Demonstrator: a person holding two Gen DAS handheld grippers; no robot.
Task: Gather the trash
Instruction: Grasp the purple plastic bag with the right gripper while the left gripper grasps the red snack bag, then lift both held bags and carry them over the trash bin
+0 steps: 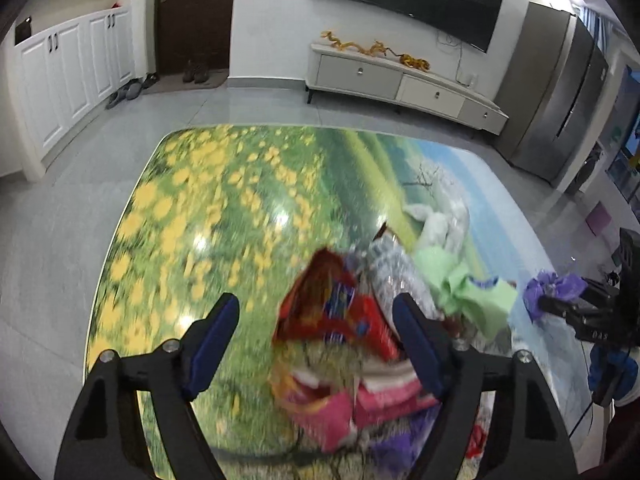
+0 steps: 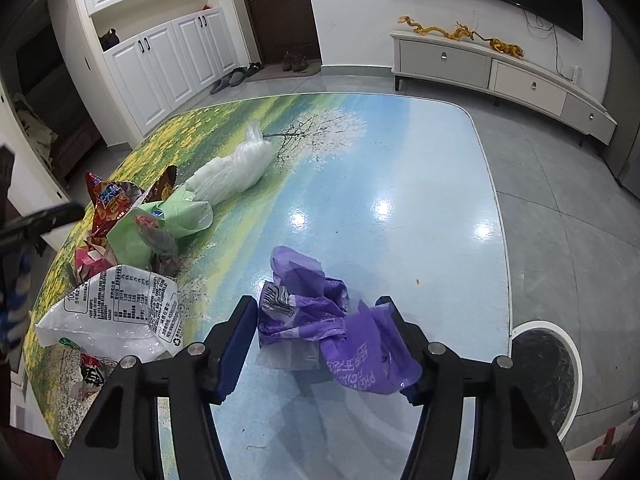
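Wrappers (image 2: pixel 304 304) between parted right jaws

purple wrapper (image 2: pixel 360 360): "PREMIA" partly legible | white bag (image 2: pixel 120 304): "100", recycling sign; rest unreadable

One purple wrapper (image 2: pixel 320 312), one green bag (image 2: pixel 168 216), one white bag (image 2: pixel 236 168).

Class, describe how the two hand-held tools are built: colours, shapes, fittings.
Both the left tool and right tool have matte black, triangular cut-out arms, silver round bolts at the joints, and two long dark-blue finger pads. No sleeves are visible.
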